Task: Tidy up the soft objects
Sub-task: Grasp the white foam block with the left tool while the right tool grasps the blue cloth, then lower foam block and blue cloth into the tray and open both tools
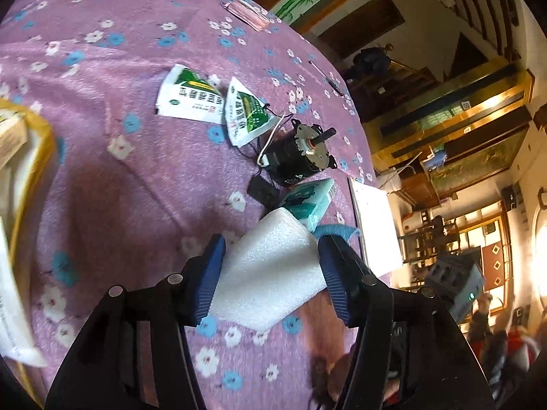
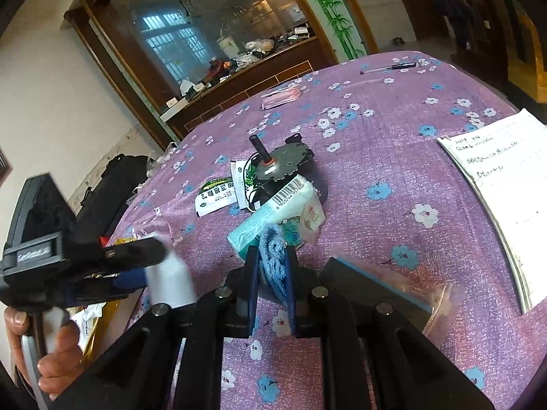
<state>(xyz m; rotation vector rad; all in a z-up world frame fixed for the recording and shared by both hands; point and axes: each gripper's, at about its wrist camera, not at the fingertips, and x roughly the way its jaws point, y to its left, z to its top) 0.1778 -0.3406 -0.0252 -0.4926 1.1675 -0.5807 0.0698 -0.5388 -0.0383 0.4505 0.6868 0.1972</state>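
Gripping a white foam block (image 1: 270, 273), the left gripper (image 1: 271, 266) has its blue pads pressed against the block's two opposite sides, jaws clamped on it just above the purple flowered tablecloth (image 1: 136, 171). In the right wrist view the same block shows as a blurred white shape (image 2: 169, 280) at the near left, so it is probably in motion. The foam looks very light and springy; it should dent under the pads instead of slipping, and the ribbed pads give plenty of friction. Holding it across the flat sides near its middle, as now, seems sound; a grip on a corner might let it twist.

The right gripper (image 2: 271, 273) has its jaws nearly together, pinching a blue knitted cloth (image 2: 273, 259) that bunches up between the pads and sticks out beyond them. The cloth is limp and will sag and trail, so it likely needs lifting well clear before it is carried, or a loose end could drag over the items nearby.

Just beyond the cloth lies a teal tissue pack (image 2: 277, 225), soft and crushable, best taken across its narrow sides. Touching its far side stands a small electric motor (image 2: 283, 167) with a shaft and wires, hard and heavy, not a soft item. Two green-and-white sachets (image 1: 191, 97) lie left of the motor; they are thin and flat, so hard to pick up except by an edge. A written notepad (image 2: 499, 205) sits at the right edge.
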